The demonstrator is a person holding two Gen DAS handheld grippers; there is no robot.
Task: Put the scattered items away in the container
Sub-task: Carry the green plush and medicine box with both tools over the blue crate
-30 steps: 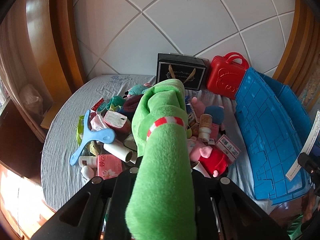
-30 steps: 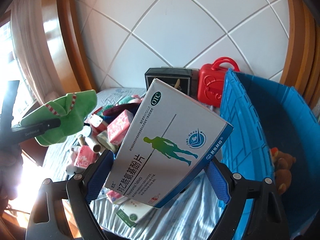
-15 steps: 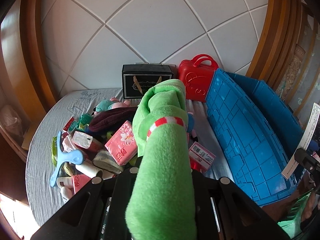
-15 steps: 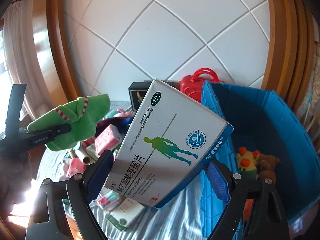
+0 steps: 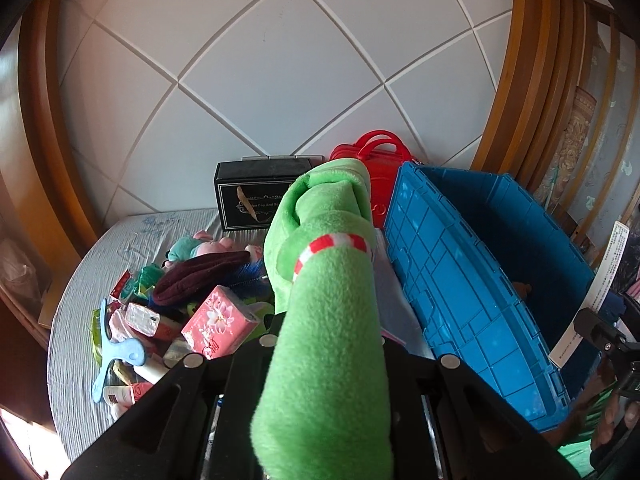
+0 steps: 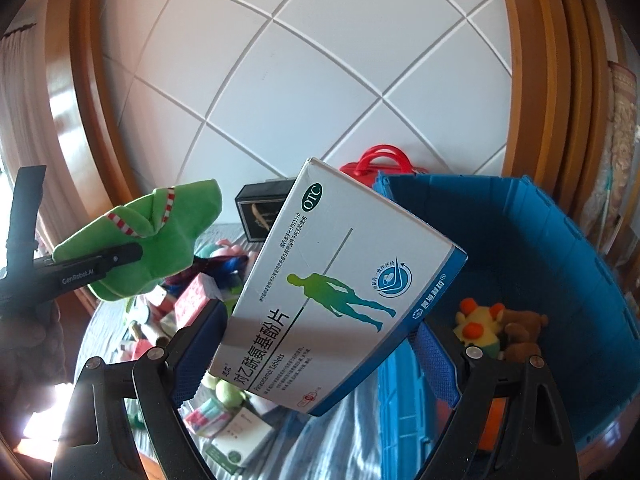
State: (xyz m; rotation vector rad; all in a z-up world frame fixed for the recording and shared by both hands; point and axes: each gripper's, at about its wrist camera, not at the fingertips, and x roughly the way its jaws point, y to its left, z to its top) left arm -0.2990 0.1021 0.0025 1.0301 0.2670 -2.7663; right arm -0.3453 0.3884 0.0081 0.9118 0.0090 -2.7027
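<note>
My left gripper [image 5: 320, 344] is shut on a green plush toy [image 5: 324, 304] with a red-and-white band, held in the air above the pile of scattered items [image 5: 192, 312]. It also shows in the right wrist view [image 6: 140, 240]. My right gripper [image 6: 316, 344] is shut on a white-and-blue medicine box [image 6: 332, 296], held up beside the left wall of the blue container [image 6: 560, 264]. The container [image 5: 460, 292] stands on the right of the table. A yellow plush [image 6: 478, 326] and a brown plush [image 6: 522, 332] lie inside it.
A black gift box [image 5: 256, 200] and a red case [image 5: 372, 160] stand at the back against the tiled wall. Pink tissue packs [image 5: 218, 322], a blue handled tool [image 5: 110, 350], small bottles and soft toys cover the grey tablecloth [image 5: 72, 312]. Small boxes [image 6: 236, 436] lie near the front edge.
Both grippers have swung right toward the blue container with their loads. The container's inside and the plush toys in it now show more fully in the right wrist view.
</note>
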